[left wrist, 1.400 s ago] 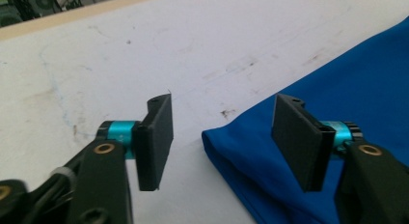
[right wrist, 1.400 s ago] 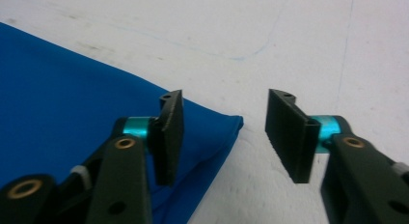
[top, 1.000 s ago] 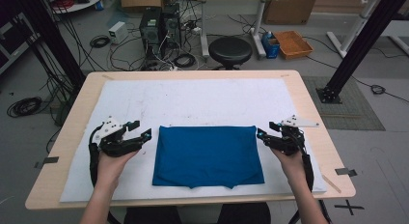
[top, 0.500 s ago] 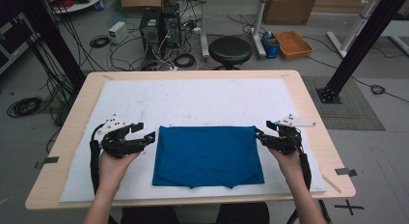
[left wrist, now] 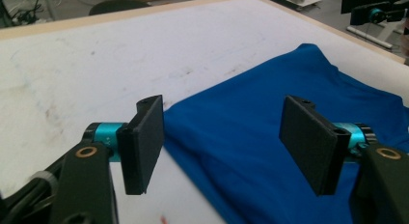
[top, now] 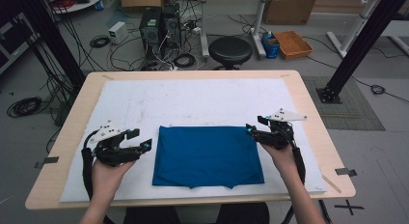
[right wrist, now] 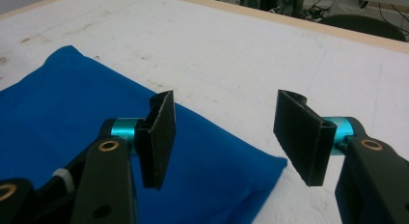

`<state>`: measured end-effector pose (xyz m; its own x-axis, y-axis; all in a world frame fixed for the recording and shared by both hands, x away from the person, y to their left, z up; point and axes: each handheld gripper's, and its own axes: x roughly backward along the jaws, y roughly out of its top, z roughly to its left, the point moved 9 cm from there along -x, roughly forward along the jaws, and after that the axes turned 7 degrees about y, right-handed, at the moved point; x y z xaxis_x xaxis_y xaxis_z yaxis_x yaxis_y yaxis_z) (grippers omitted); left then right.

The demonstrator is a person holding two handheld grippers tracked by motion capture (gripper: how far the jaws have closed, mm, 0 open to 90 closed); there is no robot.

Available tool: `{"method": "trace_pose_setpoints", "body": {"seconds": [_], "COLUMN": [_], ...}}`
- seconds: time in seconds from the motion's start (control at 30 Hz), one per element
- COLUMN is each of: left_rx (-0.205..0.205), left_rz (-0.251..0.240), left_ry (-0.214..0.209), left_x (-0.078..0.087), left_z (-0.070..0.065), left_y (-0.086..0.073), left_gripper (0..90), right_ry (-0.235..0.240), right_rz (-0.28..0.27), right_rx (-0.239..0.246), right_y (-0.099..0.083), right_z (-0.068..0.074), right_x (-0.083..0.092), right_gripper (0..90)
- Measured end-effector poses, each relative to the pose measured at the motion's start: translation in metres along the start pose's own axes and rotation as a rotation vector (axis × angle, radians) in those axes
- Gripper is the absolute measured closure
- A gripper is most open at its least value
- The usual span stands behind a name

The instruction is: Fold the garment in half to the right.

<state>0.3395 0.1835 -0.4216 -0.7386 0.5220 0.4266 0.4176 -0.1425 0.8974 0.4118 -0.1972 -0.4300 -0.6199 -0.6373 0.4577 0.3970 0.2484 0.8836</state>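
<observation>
Wooden table; white mat on it; folded blue cloth on mat.

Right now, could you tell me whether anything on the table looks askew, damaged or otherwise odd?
Nothing serious: the folded blue cloth lies flat and fairly square. The white mat under it carries faint brownish stains, and both grippers are open beside the cloth.

Folded cloth solid royal blue, no print. Mat white with faint brownish smudges and thin scribble marks. Desk pale wood edge. Left claw black with teal collars and brass-coloured rivets, pale grey top plate; right claw same colours. Stool black. Tray on floor orange.
</observation>
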Motion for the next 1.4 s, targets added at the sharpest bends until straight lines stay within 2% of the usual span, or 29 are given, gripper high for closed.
{"method": "trace_pose_setpoints", "body": {"seconds": [0.17, 0.37, 0.43, 0.47, 0.53, 0.73, 0.93, 1.23, 1.3, 1.33, 1.4], "left_rx": [-0.010, 0.007, 0.030, 0.047, 0.061, 0.103, 0.157, 0.175, 0.171, 0.162, 0.165], "left_rz": [0.035, 0.097, 0.132, 0.144, 0.149, 0.176, 0.194, 0.233, 0.245, 0.252, 0.248], "left_ry": [0.028, 0.033, 0.041, 0.043, 0.058, 0.065, 0.116, 0.134, 0.125, 0.118, 0.124], "left_x": [0.009, 0.003, -0.001, -0.002, -0.005, -0.015, -0.017, -0.022, -0.023, -0.023, -0.024], "left_z": [-0.003, -0.010, -0.012, -0.014, -0.017, -0.034, -0.042, -0.053, -0.055, -0.056, -0.056], "left_y": [-0.021, -0.048, -0.056, -0.059, -0.061, -0.067, -0.074, -0.086, -0.087, -0.088, -0.088], "left_gripper": [37.0, 37.0, 37.4, 40.6, 42.1, 42.1, 42.6, 48.9, 50.9, 55.0, 55.8], "right_ry": [0.003, 0.005, 0.014, 0.019, 0.030, 0.066, 0.096, 0.136, 0.150, 0.153, 0.167], "right_rz": [-0.010, -0.010, -0.010, -0.013, -0.014, 0.009, 0.030, 0.051, 0.054, 0.057, 0.064], "right_rx": [-0.003, 0.000, 0.009, 0.014, 0.021, 0.050, 0.063, 0.107, 0.092, 0.094, 0.091], "right_y": [0.003, 0.002, 0.004, 0.005, 0.008, 0.015, 0.019, 0.028, 0.030, 0.031, 0.034], "right_z": [0.003, 0.009, 0.013, 0.016, 0.021, 0.040, 0.057, 0.082, 0.086, 0.088, 0.094], "right_x": [-0.006, -0.007, -0.009, -0.010, -0.014, -0.036, -0.057, -0.085, -0.091, -0.094, -0.102], "right_gripper": [40.5, 40.2, 40.2, 40.2, 40.2, 40.2, 40.2, 40.2, 40.2, 40.2, 40.3]}}
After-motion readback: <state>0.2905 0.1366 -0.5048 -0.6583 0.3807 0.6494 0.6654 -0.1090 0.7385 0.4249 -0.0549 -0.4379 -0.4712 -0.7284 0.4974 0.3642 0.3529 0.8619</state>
